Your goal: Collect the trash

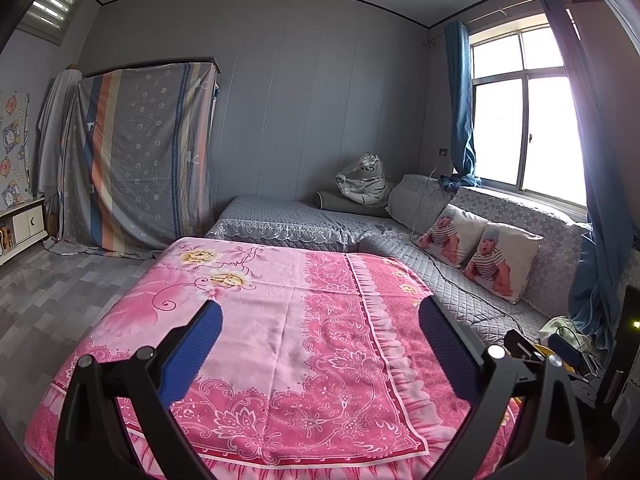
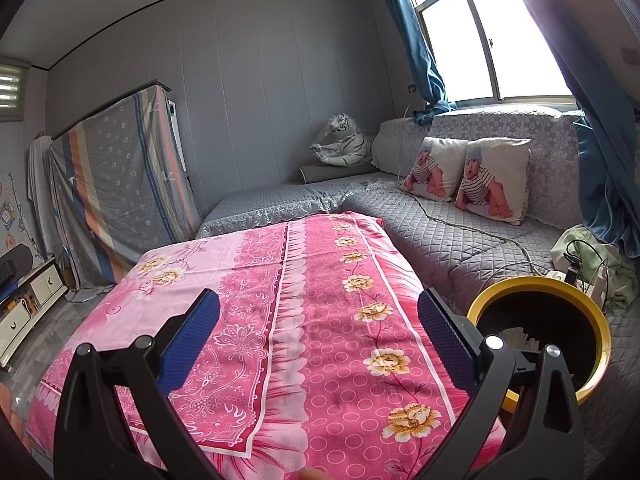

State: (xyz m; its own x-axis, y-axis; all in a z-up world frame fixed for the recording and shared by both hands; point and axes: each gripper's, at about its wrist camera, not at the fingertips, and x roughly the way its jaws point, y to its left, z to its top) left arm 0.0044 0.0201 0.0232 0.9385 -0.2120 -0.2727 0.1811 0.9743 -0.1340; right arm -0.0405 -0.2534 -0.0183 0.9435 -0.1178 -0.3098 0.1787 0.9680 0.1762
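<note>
- Hovering over the pink-clothed bench [image 1: 288, 320], left tongs [image 1: 320, 336] and right tongs [image 2: 320, 332] gape apart, empty.
- No trash shows on it; judged finished or searching.
- Next: scan beside the yellow-rimmed bin [image 2: 600, 328], right of the bench.

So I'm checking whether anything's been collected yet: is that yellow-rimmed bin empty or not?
Not empty. In the right wrist view the yellow-rimmed bin stands upright beside the pink cloth, with pale paper-like pieces inside. How full, cannot tell.

Partly hidden bin

The right gripper's arm covers the near rim of the yellow-rimmed bin [image 2: 538, 284]; the pale contents inside are unclear.
</note>
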